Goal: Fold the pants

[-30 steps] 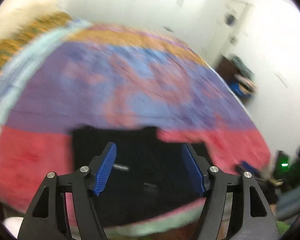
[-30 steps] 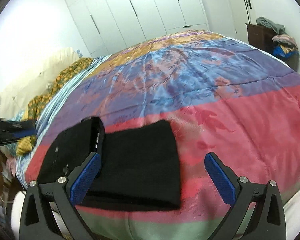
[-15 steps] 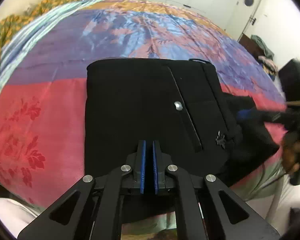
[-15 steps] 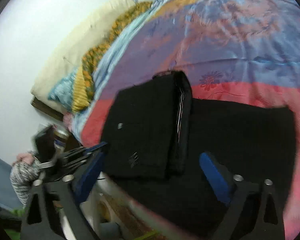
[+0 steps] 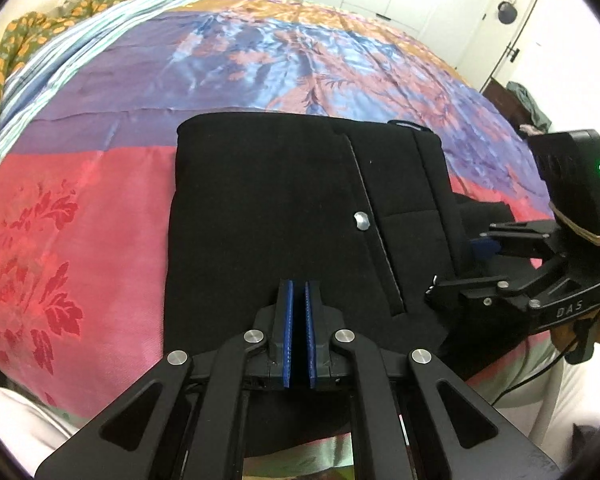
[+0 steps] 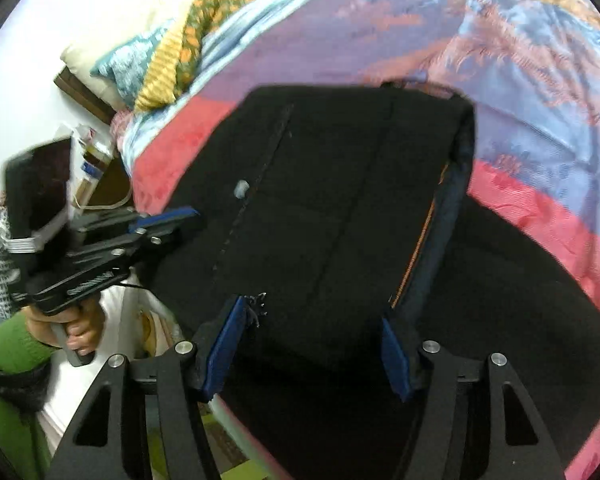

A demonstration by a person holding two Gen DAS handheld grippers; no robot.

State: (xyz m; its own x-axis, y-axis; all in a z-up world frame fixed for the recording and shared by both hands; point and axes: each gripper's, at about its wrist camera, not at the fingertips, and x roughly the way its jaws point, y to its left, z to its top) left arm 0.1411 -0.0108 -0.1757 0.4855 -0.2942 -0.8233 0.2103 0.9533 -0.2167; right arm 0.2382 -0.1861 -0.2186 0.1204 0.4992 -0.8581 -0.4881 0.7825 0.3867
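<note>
Through my left wrist camera, my left gripper (image 5: 298,332) has its blue pads pressed together on the near edge of the black folded pants (image 5: 284,208), pinching a fold of the dark cloth. The pants lie on the bed, on the satin patchwork bedspread of pink, purple, blue and orange panels (image 5: 80,216), close to its near edge. A small silver button (image 5: 361,221) sits beside a stitched pocket seam on the upper layer. At the right side of this view my right gripper (image 5: 456,268) reaches in over the right edge of the pants, held by my right hand (image 5: 576,328). A white door with a dark round object hung on it (image 5: 507,11) stands far right.

Through my right wrist camera, my right gripper (image 6: 312,344) has been closing, yet its blue pads stand apart, straddling the near end of the folded waistband section; I cannot tell whether either pad touches the cloth. An orange-stitched seam (image 6: 416,248) runs along the right edge of that thick folded layer, with more black fabric spreading out lower right. At the left my left gripper (image 6: 180,220) bites the pants' edge, gripped by my left hand (image 6: 76,328) in a green knitted sleeve (image 6: 8,348). Patterned pillows (image 6: 152,60) lie at the head of the bed.
</note>
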